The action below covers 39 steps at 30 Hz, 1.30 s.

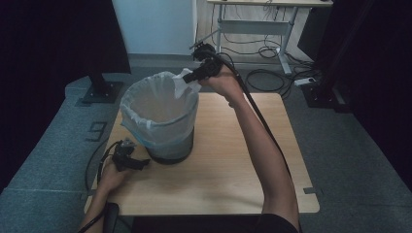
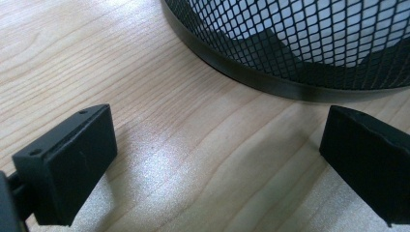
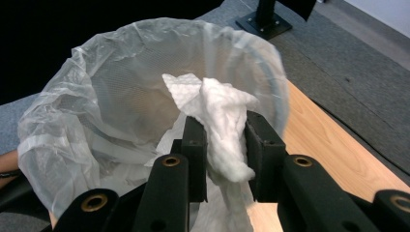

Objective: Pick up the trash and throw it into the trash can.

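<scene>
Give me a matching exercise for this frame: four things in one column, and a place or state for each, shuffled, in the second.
Things:
1. crumpled paper towel
2. left gripper
3. mesh wastebasket
4. right gripper

States:
A. open, low over the table beside the basket's base
B. lined with a clear plastic bag
C. pinched between two jaws above the basket's rim
D. shut, held up at the far side of the basket

Pairs: 1-C, 2-A, 3-B, 4-D
</scene>
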Motion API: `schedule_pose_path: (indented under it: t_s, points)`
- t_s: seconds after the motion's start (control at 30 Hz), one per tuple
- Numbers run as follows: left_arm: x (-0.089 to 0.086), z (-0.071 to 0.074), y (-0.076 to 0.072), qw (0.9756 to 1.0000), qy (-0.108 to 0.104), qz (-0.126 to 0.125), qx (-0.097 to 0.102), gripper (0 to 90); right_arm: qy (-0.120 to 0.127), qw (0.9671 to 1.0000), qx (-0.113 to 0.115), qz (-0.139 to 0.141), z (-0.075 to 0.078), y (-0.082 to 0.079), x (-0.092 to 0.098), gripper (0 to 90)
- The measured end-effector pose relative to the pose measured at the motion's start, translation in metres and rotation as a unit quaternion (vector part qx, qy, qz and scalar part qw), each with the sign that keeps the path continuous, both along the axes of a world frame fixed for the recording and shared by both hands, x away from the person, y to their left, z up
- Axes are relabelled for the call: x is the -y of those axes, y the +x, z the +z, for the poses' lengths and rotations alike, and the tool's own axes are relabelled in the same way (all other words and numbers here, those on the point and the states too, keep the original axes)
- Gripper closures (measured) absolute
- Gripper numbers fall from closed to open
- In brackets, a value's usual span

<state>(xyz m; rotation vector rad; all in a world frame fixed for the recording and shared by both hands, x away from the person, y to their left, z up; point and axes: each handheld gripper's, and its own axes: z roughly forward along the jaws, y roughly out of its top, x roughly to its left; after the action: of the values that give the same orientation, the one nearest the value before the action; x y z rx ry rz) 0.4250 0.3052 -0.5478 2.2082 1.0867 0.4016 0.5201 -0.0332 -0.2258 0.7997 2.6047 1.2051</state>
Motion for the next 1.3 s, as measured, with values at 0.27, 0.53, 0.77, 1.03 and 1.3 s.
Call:
schedule_pose_path:
  t_s: [0.27, 0.53, 0.77, 1.03, 1.3]
  points:
    - [0.0, 0.0, 0.0, 1.0, 0.0, 0.0, 0.0, 0.0, 0.003, 0.9995, -0.001, 0.03, -0.022, 0.001, -0.028, 71.7]
    - [0.0, 0.0, 0.0, 1.0, 0.0, 0.0, 0.0, 0.0, -0.002, 0.9991, -0.002, 0.043, -0.046, 0.002, -0.045, 69.4]
    - [0.0, 0.0, 0.0, 1.0, 0.0, 0.0, 0.0, 0.0, -0.023, 0.9982, -0.005, 0.055, -0.065, 0.0, -0.053, 58.3]
    - [0.0, 0.0, 0.0, 1.0, 0.0, -0.002, 0.0, 0.0, -0.06, 0.9955, 0.014, 0.072, -0.072, -0.005, -0.059, 24.6]
    - [0.001, 0.0, 0.0, 1.0, -0.001, -0.003, 0.0, 0.0, -0.039, 0.9969, 0.019, 0.066, -0.063, -0.005, -0.052, 13.1]
